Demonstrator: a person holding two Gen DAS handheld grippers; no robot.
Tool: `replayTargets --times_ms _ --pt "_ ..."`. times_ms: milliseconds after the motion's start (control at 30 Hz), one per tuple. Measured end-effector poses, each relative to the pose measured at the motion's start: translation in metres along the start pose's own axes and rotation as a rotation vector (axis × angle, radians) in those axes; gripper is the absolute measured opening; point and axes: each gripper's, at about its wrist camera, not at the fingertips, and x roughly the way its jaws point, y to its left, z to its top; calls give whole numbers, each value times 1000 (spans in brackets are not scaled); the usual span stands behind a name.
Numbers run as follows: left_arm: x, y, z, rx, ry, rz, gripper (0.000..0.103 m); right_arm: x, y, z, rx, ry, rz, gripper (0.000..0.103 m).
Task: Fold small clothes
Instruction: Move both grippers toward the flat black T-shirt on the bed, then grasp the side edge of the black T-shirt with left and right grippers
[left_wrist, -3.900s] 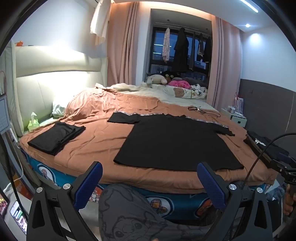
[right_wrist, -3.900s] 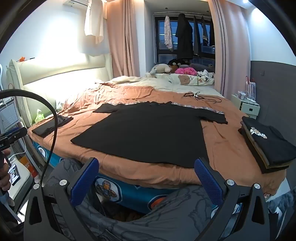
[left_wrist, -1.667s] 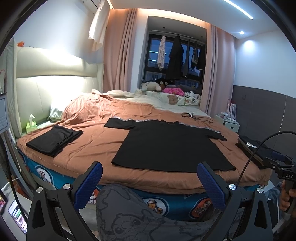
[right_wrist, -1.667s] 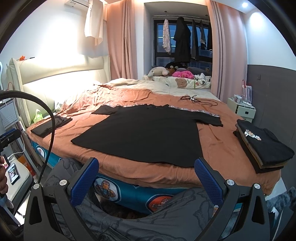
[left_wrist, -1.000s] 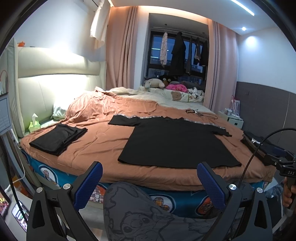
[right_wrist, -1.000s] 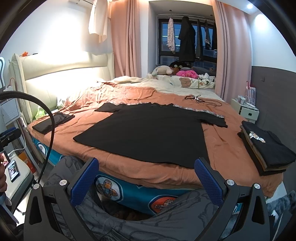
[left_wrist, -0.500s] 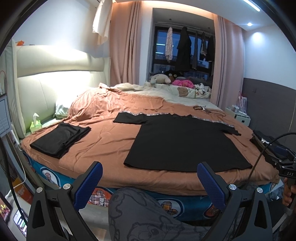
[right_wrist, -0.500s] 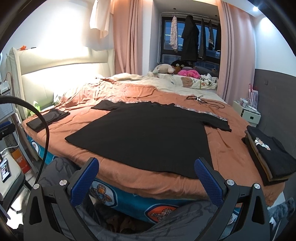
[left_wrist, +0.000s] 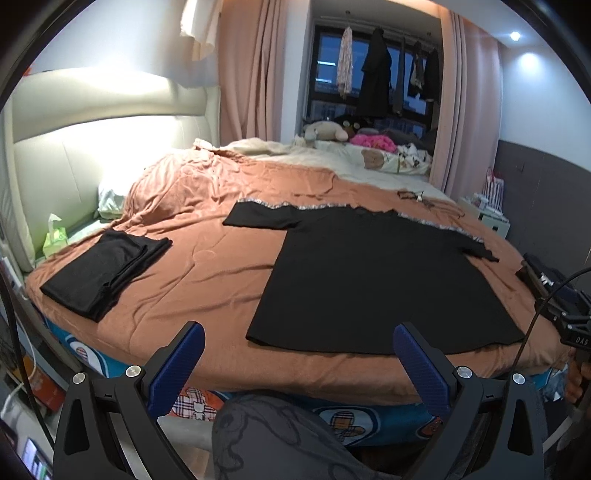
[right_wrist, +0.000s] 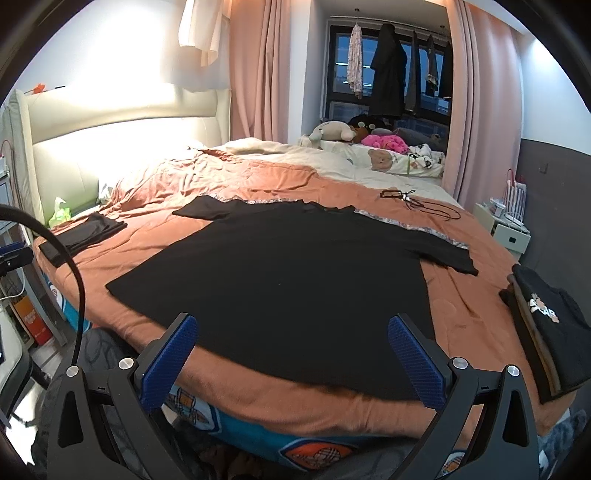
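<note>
A black T-shirt (left_wrist: 373, 277) (right_wrist: 288, 280) lies spread flat on the orange bedcover (left_wrist: 207, 273) (right_wrist: 476, 306), sleeves out, its hem toward the near edge. My left gripper (left_wrist: 297, 360) is open and empty, held just short of the hem near the shirt's lower left corner. The right gripper (right_wrist: 291, 356) is open too, empty, hovering over the near hem. A folded black garment (left_wrist: 105, 267) (right_wrist: 79, 234) rests at the bed's left end. A stack of folded clothes (right_wrist: 546, 328) (left_wrist: 543, 277) sits at the right end.
A person's grey patterned trouser leg (left_wrist: 280, 439) is below the grippers. A green tissue pack (left_wrist: 54, 236), a pillow and the lit headboard stand at the left. Black cables (right_wrist: 417, 201) lie beyond the shirt. Plush toys and bedding fill the far end; a white nightstand (right_wrist: 508, 229) stands at the right.
Both grippers have moved forward toward the bed, so the shirt's hem now sits close between their fingers. The shirt and the folded piles have not moved.
</note>
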Motion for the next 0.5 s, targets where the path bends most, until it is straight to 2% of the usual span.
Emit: replayTargets --times_ms 200,500 --pt "42 11 15 -12 44 0 102 41 -2 5 25 45 16 103" --pt "101 26 46 -38 88 17 100 100 -15 29 64 131 57 103"
